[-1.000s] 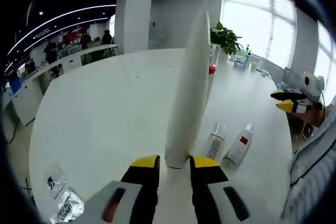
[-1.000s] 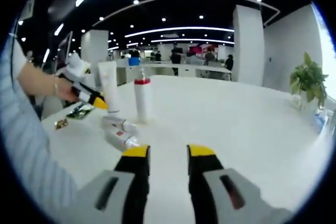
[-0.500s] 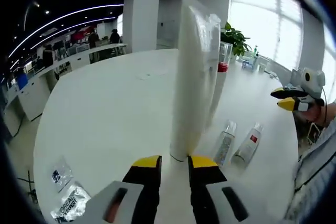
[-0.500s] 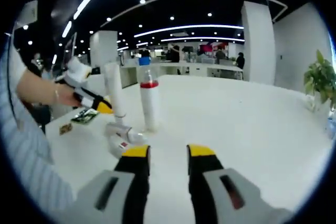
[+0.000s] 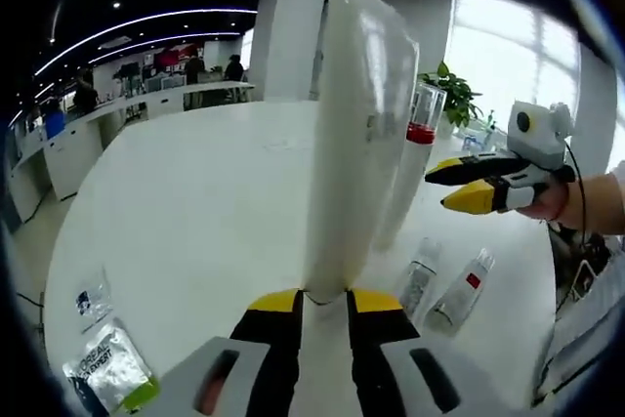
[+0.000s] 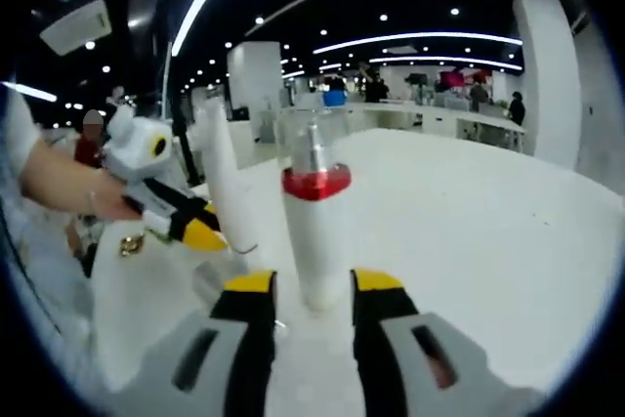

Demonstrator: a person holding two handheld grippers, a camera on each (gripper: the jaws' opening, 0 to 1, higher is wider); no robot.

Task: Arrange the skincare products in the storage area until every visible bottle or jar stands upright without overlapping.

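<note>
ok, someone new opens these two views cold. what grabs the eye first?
The tall white tube, standing upright on the white table right ahead of the left claw, whose jaws sit at its base. Next, the pump bottle with a red collar and clear cap, upright just ahead of the right claw. Beyond the tube, two small bottles lie on their sides.

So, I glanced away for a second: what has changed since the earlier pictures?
The right gripper has closed in on the red-collared bottle, jaws open. The left gripper keeps its jaws at the white tube's base. Two small bottles still lie flat.
</note>
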